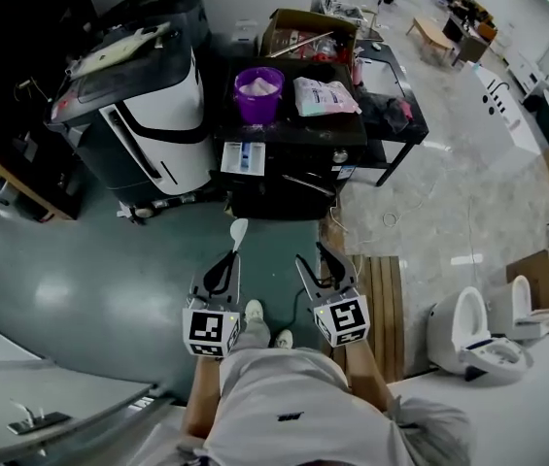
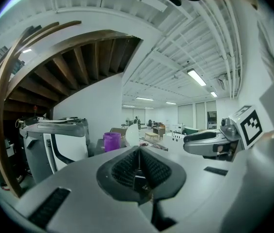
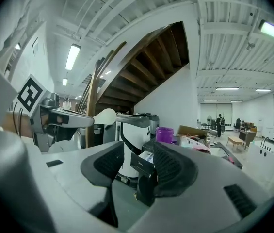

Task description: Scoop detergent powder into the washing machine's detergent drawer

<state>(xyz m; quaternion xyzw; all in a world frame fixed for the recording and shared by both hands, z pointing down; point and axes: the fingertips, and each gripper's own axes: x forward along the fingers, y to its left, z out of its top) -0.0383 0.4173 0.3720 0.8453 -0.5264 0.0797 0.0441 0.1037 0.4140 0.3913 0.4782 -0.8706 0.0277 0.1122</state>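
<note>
My left gripper (image 1: 227, 260) is shut on the handle of a white spoon (image 1: 239, 231), whose bowl points toward the black washing machine (image 1: 284, 178). In the left gripper view the jaws (image 2: 139, 166) are pressed together and the spoon's bowl (image 2: 132, 135) stands just beyond them. The detergent drawer (image 1: 240, 155) is pulled out at the machine's top left. A purple bucket (image 1: 258, 90) with white powder and a detergent bag (image 1: 325, 95) sit on the machine's top. My right gripper (image 1: 315, 258) is open and empty, its jaws (image 3: 137, 166) framing the drawer (image 3: 146, 157). Both grippers hang well short of the machine.
A white and black appliance (image 1: 148, 115) stands to the left of the washing machine. A cardboard box (image 1: 308, 32) sits behind the bucket, and a black table (image 1: 395, 115) adjoins on the right. Wooden planks (image 1: 386, 299) and toilets (image 1: 478, 333) lie on the right.
</note>
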